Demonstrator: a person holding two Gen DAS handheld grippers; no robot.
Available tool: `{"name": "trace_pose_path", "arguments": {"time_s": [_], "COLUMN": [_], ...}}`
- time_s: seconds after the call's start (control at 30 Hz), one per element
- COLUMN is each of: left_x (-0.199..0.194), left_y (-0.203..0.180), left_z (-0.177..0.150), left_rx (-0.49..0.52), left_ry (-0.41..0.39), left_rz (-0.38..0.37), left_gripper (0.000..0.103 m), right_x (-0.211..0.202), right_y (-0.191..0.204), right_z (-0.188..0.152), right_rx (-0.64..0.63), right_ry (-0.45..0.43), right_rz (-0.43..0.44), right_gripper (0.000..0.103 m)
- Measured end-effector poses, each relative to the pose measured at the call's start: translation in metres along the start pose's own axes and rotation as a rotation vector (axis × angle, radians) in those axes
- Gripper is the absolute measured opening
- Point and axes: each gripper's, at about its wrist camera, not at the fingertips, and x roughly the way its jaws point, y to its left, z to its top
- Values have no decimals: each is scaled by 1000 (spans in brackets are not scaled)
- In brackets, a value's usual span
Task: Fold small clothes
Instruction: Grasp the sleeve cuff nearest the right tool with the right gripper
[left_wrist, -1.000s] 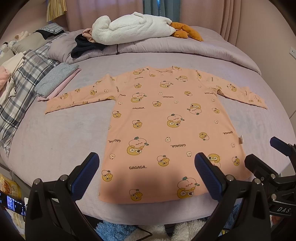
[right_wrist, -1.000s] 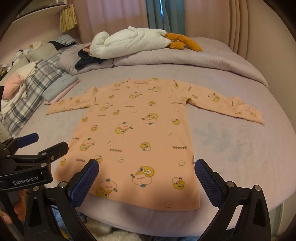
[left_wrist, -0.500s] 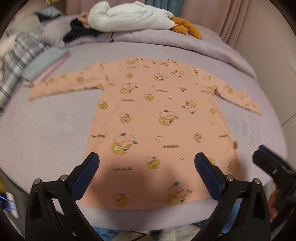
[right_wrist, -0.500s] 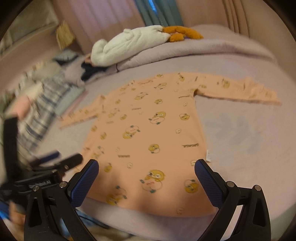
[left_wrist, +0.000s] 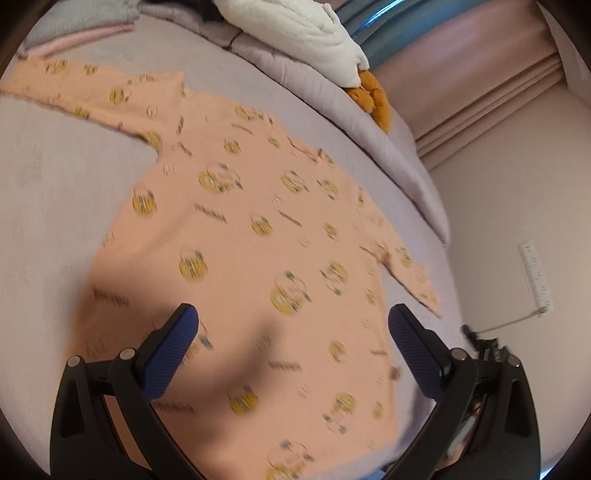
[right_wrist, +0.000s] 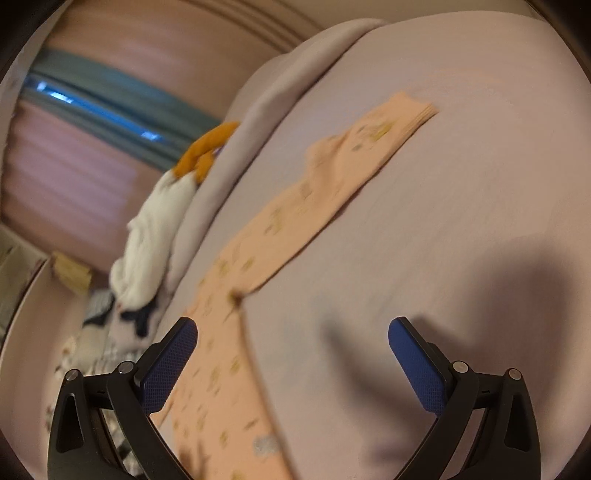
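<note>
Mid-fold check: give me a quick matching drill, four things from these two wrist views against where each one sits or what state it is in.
Things:
1. peach shirt
2. white plush
3. left hand-held gripper
4. right hand-held gripper

Places or states:
A. open, over the shirt's lower body
B. spread flat on the bed, sleeves out
C. open, beside the shirt's side edge below the sleeve
D. lying on the rolled duvet at the far side of the bed

Pairs: 1-B, 2-D, 3-A, 4-C

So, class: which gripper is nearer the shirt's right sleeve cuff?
Right. The right gripper faces that sleeve cuff; the left gripper hovers over the shirt body.
</note>
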Motion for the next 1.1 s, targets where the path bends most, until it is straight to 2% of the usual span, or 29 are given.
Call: {"name": "trace_pose_path", "arguments": {"time_s": [0.07, 0.2, 0.3, 0.47, 0.53, 0.57, 0.6, 0.63, 0.67, 0.7, 0.77, 0.87, 1.0, 1.1], "left_x": [9, 29, 41, 55, 59, 59, 60, 59, 59, 58, 55, 51, 49, 43], "left_y": [0, 6, 8, 10, 8, 7, 6, 5, 6, 6, 9, 14, 26, 38], "left_z": [8, 17, 21, 24, 25, 26, 26, 27, 27, 28, 29, 32, 39, 46], "left_rx": [25, 21, 29, 19, 22, 30, 38, 46, 53, 57, 61, 70, 54, 20], "left_ry": [9, 34, 44, 76, 83, 83, 82, 81, 78, 74, 69, 64, 79, 81], "left_rz": [37, 30, 43, 41, 41, 43, 46, 51, 56, 61, 73, 92, 144, 144], "left_gripper": [103, 103, 103, 103, 103, 103, 103, 103, 103, 103, 103, 103, 103, 103], "right_x": [9, 39, 58, 64, 63, 62, 64, 65, 65, 64, 60, 48, 32, 21], "right_y": [-2, -9, -19, -34, -38, -40, -46, -54, -61, -68, -75, -56, 29, 103], "right_z": [16, 49, 70, 93, 99, 101, 102, 101, 102, 101, 100, 101, 106, 95], "right_rx": [-11, -7, 48, 141, 175, 183, 207, 243, 267, 300, 333, 269, 24, -188], "right_ry": [-21, -19, -17, -79, -122, -129, -126, -117, -117, -120, -126, -125, -136, -121], "right_rz": [-48, -141, -124, -36, -26, -26, -39, -56, -62, -53, -15, -18, 1, -8], "right_gripper": [102, 102, 102, 102, 91, 73, 49, 39, 20, 10, 7, 6, 6, 6]}}
